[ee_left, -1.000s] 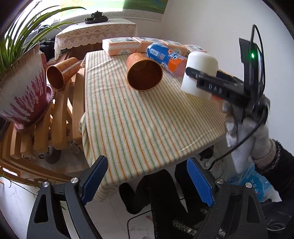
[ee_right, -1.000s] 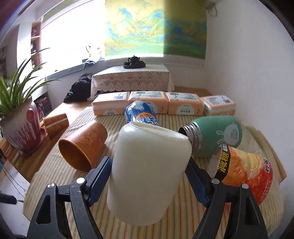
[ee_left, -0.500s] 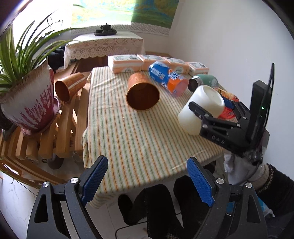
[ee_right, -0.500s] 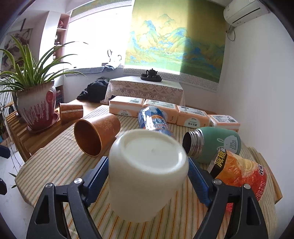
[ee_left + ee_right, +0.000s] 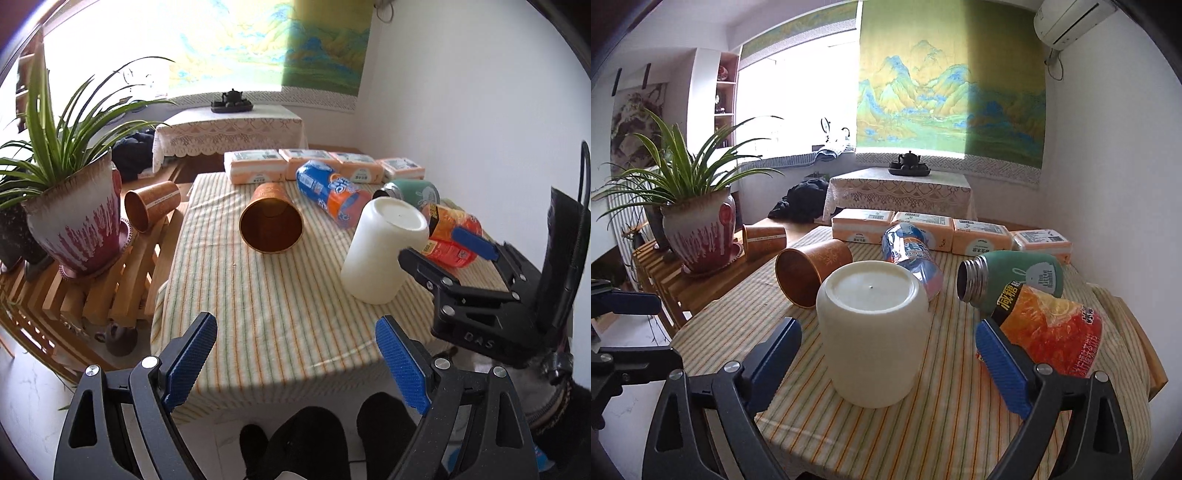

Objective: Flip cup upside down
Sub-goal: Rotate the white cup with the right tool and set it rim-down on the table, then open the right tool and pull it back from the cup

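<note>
A cream white cup (image 5: 871,332) stands upside down on the striped tablecloth (image 5: 942,424), its base facing up. It also shows in the left wrist view (image 5: 380,251). My right gripper (image 5: 886,365) is open, with a blue pad on each side of the cup and gaps between pads and cup. In the left wrist view the right gripper (image 5: 436,245) sits just right of the cup. My left gripper (image 5: 291,365) is open and empty, off the table's near edge.
An orange cup (image 5: 271,225) lies on its side mid-table, another (image 5: 149,205) on the wooden rack. A blue-orange bottle (image 5: 332,192), green flask (image 5: 1008,280), orange snack pack (image 5: 1049,328) and tissue packs (image 5: 923,230) crowd the far side. A potted plant (image 5: 74,214) stands left.
The right gripper turned the white cup base-up, lowered it onto the tablecloth and opened its jaws. The left gripper drew back and tilted up.
</note>
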The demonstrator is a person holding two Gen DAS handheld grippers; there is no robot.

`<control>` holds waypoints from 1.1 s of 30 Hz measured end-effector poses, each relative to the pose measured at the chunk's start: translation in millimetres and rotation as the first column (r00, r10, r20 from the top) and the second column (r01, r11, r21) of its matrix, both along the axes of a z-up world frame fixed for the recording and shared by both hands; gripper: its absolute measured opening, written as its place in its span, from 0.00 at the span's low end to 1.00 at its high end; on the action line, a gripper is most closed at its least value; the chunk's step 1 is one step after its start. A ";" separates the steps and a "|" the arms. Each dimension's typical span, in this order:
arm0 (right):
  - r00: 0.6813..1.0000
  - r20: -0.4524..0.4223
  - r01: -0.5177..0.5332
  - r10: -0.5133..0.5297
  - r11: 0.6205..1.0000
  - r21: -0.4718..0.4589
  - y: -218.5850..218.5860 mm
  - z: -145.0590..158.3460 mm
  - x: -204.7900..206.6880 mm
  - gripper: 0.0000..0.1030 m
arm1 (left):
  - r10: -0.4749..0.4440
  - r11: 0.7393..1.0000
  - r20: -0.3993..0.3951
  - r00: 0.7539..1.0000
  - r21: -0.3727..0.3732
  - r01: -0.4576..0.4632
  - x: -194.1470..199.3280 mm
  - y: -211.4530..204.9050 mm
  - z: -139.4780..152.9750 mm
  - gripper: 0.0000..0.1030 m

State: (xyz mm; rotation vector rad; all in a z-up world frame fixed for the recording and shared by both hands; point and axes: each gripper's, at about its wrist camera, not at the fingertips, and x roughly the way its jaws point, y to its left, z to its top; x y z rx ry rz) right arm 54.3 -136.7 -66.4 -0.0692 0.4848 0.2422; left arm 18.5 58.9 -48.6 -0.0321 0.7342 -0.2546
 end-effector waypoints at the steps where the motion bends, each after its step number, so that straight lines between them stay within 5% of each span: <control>1: 1.000 0.000 0.001 -0.001 1.000 0.009 -3.0 0.4 -3.2 0.91 | 0.010 1.000 0.013 1.000 -0.001 -0.010 -1.7 -1.5 -0.5 0.87; 7: 0.998 0.030 0.051 -0.052 0.998 0.033 -26.6 7.5 -27.4 0.91 | 0.071 0.997 0.123 0.990 -0.013 -0.070 -13.7 -15.5 7.1 0.88; 20: 0.998 -0.022 0.066 -0.063 0.990 0.127 -49.0 0.1 -57.7 0.91 | 0.146 0.987 0.181 0.973 0.040 -0.156 -26.7 -18.0 4.1 0.88; 33: 0.978 0.034 0.198 -0.204 0.972 0.123 -65.6 10.0 -77.9 0.91 | 0.186 0.980 0.356 0.916 0.004 -0.201 -43.8 -42.3 9.3 0.99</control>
